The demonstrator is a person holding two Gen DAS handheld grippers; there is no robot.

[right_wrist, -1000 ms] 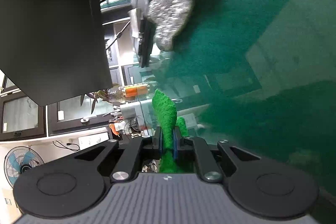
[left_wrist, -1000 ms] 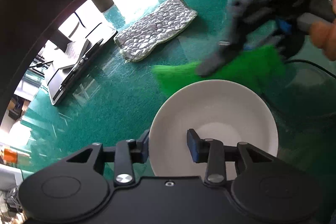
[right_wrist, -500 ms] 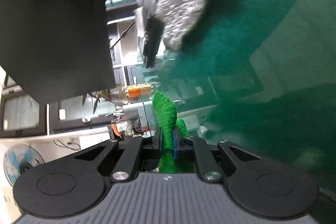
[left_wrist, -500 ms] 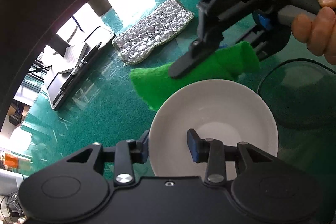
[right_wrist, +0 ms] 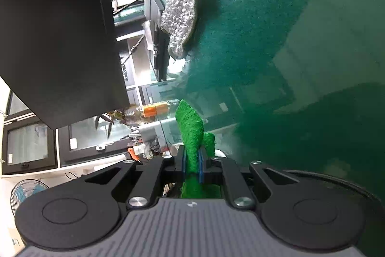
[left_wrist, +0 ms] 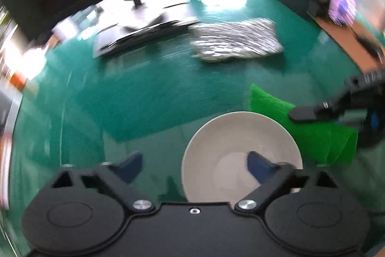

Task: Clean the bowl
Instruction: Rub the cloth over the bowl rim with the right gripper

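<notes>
Nearest, left gripper fingers are opening wide and empty; the white bowl sits on the tabletop, its rim between them, one finger over its hollow. Likely rigid, glazed, slippery, breakable: grip the rim. Beyond, right gripper fingers pinch the soft green cloth tight.

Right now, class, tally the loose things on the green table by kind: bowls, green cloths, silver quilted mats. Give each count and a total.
Bowls: 1, the white bowl.
Green cloths: 1, the green cloth.
Silver quilted mats: 1, the silver mat.
Total: 3.
</notes>
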